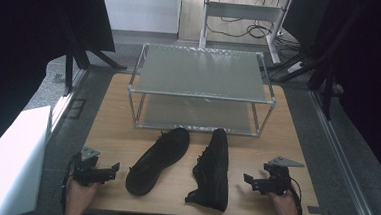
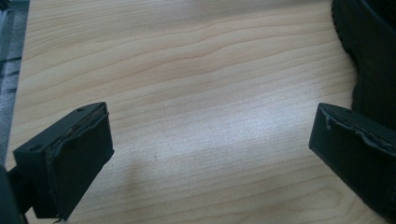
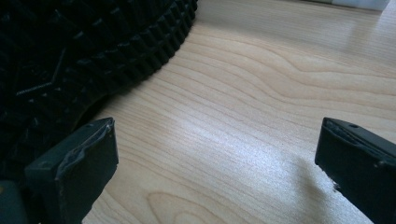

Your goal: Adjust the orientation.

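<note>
Two black shoes lie on the wooden table [image 1: 112,133]. The left shoe [image 1: 157,160] points up and to the right; its side shows in the left gripper view [image 2: 369,56]. On its side rests the right shoe [image 1: 214,169], and its treaded sole [image 3: 84,56] faces my right gripper. My left gripper [image 1: 112,170] sits near the front edge, left of the left shoe, open over bare wood [image 2: 212,144]. My right gripper [image 1: 250,181] stands open just right of the right shoe, nothing between its jaws [image 3: 217,158].
A two-tier metal-framed shelf rack [image 1: 202,94] stands at the back of the table, just behind the shoes' toes. A white block [image 1: 10,161] sits off the table's left side. Desk legs and cables [image 1: 253,28] lie on the floor beyond.
</note>
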`<state>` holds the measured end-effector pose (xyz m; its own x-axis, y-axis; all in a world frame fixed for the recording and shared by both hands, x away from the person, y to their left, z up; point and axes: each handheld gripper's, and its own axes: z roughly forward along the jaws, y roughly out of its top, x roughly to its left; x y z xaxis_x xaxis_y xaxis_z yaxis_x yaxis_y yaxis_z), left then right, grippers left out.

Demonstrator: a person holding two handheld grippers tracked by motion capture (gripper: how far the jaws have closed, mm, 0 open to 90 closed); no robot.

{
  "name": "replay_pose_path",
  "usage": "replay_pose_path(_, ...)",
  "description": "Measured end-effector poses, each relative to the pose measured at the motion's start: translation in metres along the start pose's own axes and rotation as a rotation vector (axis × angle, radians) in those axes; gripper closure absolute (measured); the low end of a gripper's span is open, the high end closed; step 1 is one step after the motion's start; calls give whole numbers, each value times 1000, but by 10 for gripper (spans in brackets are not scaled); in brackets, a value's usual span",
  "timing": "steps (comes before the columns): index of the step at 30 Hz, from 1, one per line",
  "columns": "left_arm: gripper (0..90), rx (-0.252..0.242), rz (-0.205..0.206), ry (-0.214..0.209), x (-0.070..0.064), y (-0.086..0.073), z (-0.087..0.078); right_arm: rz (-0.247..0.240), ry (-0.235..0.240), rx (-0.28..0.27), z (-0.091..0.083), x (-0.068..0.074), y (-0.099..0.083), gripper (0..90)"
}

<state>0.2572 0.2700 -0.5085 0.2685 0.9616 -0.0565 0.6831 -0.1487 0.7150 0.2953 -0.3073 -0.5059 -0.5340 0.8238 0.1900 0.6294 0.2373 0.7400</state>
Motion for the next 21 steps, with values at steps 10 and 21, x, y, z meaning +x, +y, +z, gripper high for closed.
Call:
replay_pose_path(10, 2, -19, 3, -30, -4, 0, 3, -4, 6, -4, 1, 1, 0, 1)
replay_pose_path(21, 0, -63, 16, -13, -4, 0, 1, -2, 9, -11, 1, 0, 0, 8)
